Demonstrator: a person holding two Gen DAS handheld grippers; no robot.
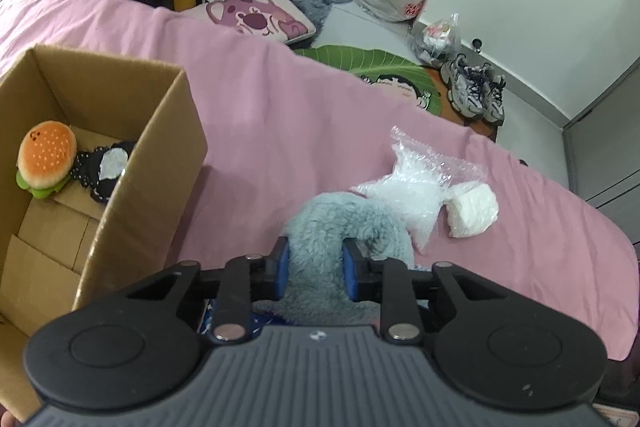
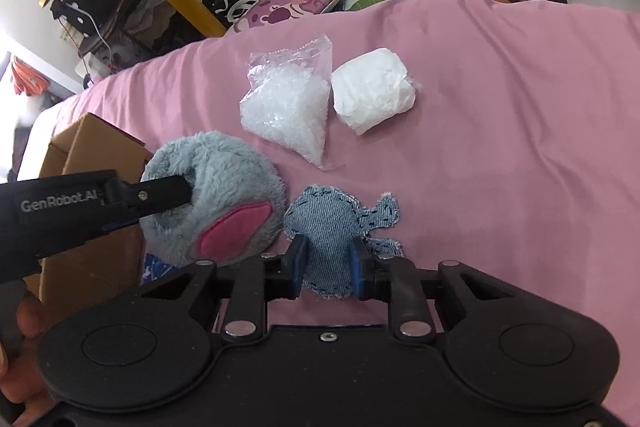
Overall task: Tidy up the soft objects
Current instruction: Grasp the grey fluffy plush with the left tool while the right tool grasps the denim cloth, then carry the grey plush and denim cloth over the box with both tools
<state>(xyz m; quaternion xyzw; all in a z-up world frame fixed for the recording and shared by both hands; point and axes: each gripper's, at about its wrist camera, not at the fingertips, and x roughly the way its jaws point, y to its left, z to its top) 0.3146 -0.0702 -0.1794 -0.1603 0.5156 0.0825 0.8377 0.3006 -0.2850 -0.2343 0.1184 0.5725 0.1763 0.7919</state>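
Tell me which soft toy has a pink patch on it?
The fluffy grey toy, held by the left gripper. The denim toy in the right gripper is plain blue, and the burger toy is orange and green.

The left hand-held gripper [image 1: 314, 269] has its blue pads pressed into a grey plush toy [image 1: 344, 223], jaws partly closed; the right hand-held gripper [image 2: 329, 267] likewise pinches a denim stuffed toy [image 2: 332, 227]; fingers [image 2: 24, 311] of a hand show at the right view's left edge.
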